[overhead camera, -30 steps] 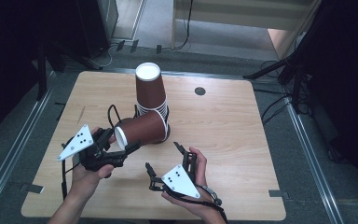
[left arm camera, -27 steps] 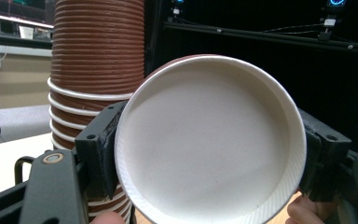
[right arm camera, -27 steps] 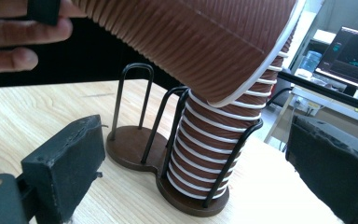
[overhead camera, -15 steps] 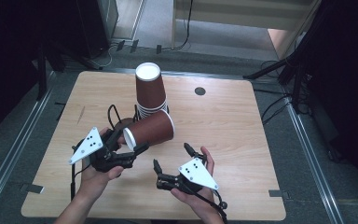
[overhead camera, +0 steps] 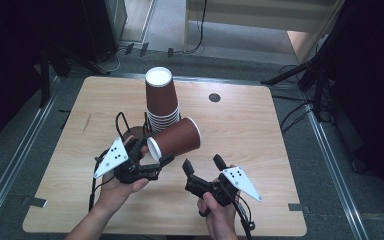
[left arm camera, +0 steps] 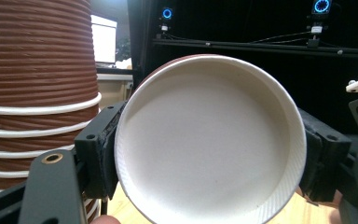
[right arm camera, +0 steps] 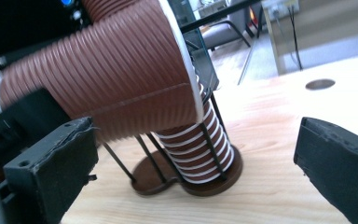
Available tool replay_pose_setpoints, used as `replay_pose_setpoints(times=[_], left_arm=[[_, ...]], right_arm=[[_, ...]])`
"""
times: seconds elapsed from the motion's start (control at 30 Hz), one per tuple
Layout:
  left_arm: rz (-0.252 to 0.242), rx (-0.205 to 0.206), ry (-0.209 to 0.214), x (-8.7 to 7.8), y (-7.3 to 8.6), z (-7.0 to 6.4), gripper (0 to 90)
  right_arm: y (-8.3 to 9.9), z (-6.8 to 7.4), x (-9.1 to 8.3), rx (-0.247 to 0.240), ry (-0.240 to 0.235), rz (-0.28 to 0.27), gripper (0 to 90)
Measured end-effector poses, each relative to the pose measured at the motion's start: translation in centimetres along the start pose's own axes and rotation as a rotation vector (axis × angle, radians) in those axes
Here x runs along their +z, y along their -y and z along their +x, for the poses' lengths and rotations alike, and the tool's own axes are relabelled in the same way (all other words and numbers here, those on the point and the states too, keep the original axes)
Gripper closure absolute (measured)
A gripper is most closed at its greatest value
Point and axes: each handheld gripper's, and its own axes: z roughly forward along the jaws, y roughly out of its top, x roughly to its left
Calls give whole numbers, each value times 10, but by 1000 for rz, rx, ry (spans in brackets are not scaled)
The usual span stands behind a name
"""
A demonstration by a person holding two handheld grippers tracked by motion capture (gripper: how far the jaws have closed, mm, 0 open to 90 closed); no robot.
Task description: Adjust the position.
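Your left claw (overhead camera: 152, 159) is clenched on the rim end of a brown paper cup (overhead camera: 176, 138), held on its side above the tabletop (overhead camera: 260, 130), in front of the cup stack (overhead camera: 161, 100). Its long axis runs from that claw up and to the right. Your right claw (overhead camera: 202, 164) hangs released just below the cup's free end, nearest for a handover.

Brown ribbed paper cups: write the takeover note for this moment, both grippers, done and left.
Left gripper: shut on one brown ribbed paper cup, held on its side above the light wooden table, white inside facing the hand.
Right gripper: open, holding nothing, jaws pointing toward that cup.
Stack of brown ribbed paper cups: upright in a black wire holder on a brown base.
Done: one cup is off the stack.
Left: probably pass or set down the cup.
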Motion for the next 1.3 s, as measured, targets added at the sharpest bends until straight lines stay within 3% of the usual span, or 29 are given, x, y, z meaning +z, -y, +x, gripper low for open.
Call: replay_pose_setpoints(times=[0.2, 0.33, 0.43, 0.63, 0.83, 1.17, 1.3], left_arm=[[-6, 10, 22, 11, 7, -6, 238], [-8, 16, 33, 15, 10, -10, 239], [-9, 25, 28, 18, 14, -11, 239], [-13, 40, 27, 20, 19, -15, 239], [-23, 45, 21, 20, 22, -16, 239], [-33, 66, 29, 21, 24, -20, 238], [-32, 64, 39, 21, 25, -21, 239]], right_arm=[[-8, 2, -3, 180, 20, -14, 0], [-15, 0, -7, 335, 39, -39, 0], [-15, 1, -7, 393, 86, -60, 0], [-18, 3, -4, 566, 68, -94, 0], [-20, 4, -2, 749, 86, -87, 0], [-18, 3, 10, 943, 79, -46, 0], [-19, -1, 14, 981, 72, -51, 0]])
